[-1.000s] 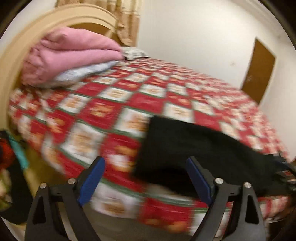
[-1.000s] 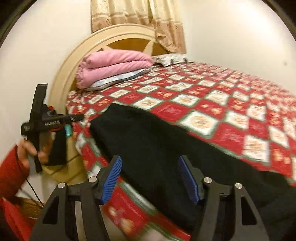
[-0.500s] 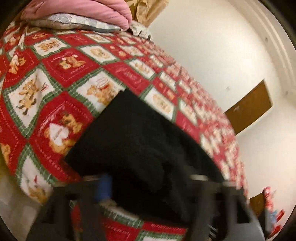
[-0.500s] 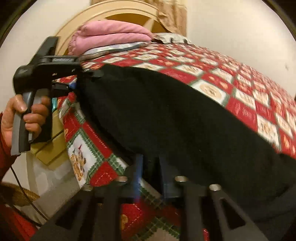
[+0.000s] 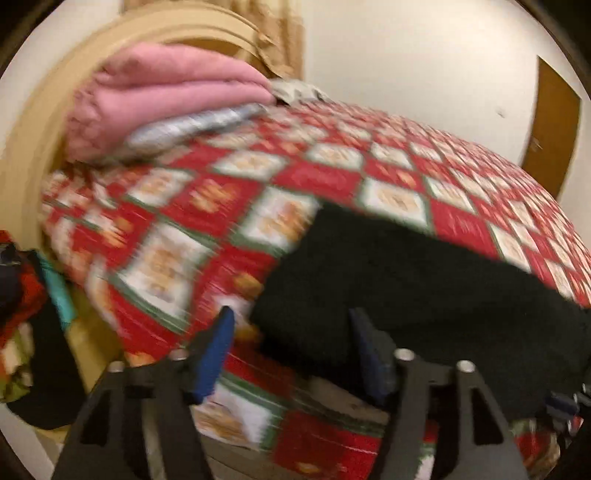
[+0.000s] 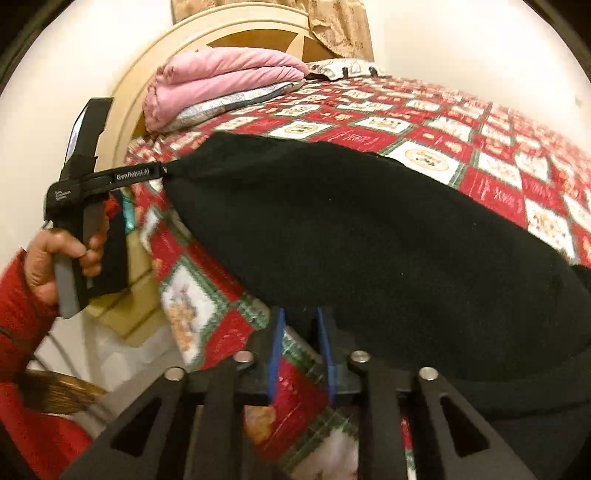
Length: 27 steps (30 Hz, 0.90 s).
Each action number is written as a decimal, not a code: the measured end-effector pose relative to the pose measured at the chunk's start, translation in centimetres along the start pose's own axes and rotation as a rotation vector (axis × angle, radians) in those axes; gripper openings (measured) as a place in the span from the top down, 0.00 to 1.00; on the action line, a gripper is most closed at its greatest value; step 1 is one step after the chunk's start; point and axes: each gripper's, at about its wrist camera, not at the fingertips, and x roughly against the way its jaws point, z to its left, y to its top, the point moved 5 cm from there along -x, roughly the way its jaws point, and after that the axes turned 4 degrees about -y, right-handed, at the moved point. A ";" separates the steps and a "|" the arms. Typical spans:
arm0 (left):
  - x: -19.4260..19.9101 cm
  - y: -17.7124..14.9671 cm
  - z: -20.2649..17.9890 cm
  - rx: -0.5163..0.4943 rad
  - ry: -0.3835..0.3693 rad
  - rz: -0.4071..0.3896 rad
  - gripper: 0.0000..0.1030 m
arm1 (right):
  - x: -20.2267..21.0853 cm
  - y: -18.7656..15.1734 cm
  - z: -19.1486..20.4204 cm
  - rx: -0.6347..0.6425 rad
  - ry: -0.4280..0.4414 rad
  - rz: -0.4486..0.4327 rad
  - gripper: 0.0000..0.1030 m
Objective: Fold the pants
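Observation:
Black pants lie flat along the near edge of a bed with a red and white checked cover. My left gripper hovers at their left corner; its jaws are opening, and the corner lies between the blue pads without being pinched. In the right wrist view the pants stretch across the frame, and the left gripper is at their far corner, held by a hand in a red sleeve. My right gripper is at the pants' near hem; its jaws are opening, a narrow gap showing bedspread between the pads.
A folded pink blanket rests on a pillow against the curved headboard. A curtain hangs behind. A brown door stands at the far right. Dark and colourful clothes hang beside the bed at left.
Both grippers closed down at the pants' edge half a second ago and have now parted again. The right gripper has sunk toward the bed's edge. The left view has swung back toward the headboard.

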 end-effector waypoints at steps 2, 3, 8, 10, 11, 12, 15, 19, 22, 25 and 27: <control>2.5 1.5 0.6 0.017 0.027 -0.092 0.32 | 1.6 0.9 -0.8 -0.047 0.046 -0.046 0.57; 3.6 2.3 0.3 0.010 0.038 -0.135 0.32 | 2.5 1.9 -1.6 -0.077 0.066 -0.085 0.38; 3.1 3.3 -4.7 -0.099 -0.070 -0.150 0.31 | 4.1 7.0 -4.9 -0.166 0.093 -0.213 0.26; 1.8 2.9 -6.6 -0.109 -0.099 -0.124 0.32 | 3.1 8.8 -6.4 -0.196 0.123 -0.216 0.26; 0.8 2.2 -7.8 -0.112 -0.128 -0.098 0.32 | 2.1 9.4 -7.0 -0.211 0.132 -0.201 0.26; -0.1 1.6 -8.6 -0.119 -0.140 -0.071 0.32 | 0.7 9.9 -7.6 -0.232 0.151 -0.177 0.26; -2.4 -1.4 -10.6 -0.142 -0.162 0.039 0.32 | -2.0 10.2 -7.7 -0.271 0.240 -0.117 0.26; -2.0 -3.2 -11.0 -0.161 -0.122 -0.016 0.29 | -5.0 8.8 -6.5 -0.256 0.232 -0.043 0.26; -2.0 -3.2 -10.9 -0.147 -0.126 -0.013 0.26 | -4.6 8.6 -5.8 -0.232 0.245 -0.015 0.26; -2.2 -3.2 -11.3 -0.165 -0.123 -0.019 0.26 | -4.2 8.2 -5.0 -0.240 0.340 0.049 0.26; -2.2 -3.3 -11.3 -0.169 -0.123 -0.036 0.25 | -4.9 8.4 -4.4 -0.228 0.354 0.086 0.26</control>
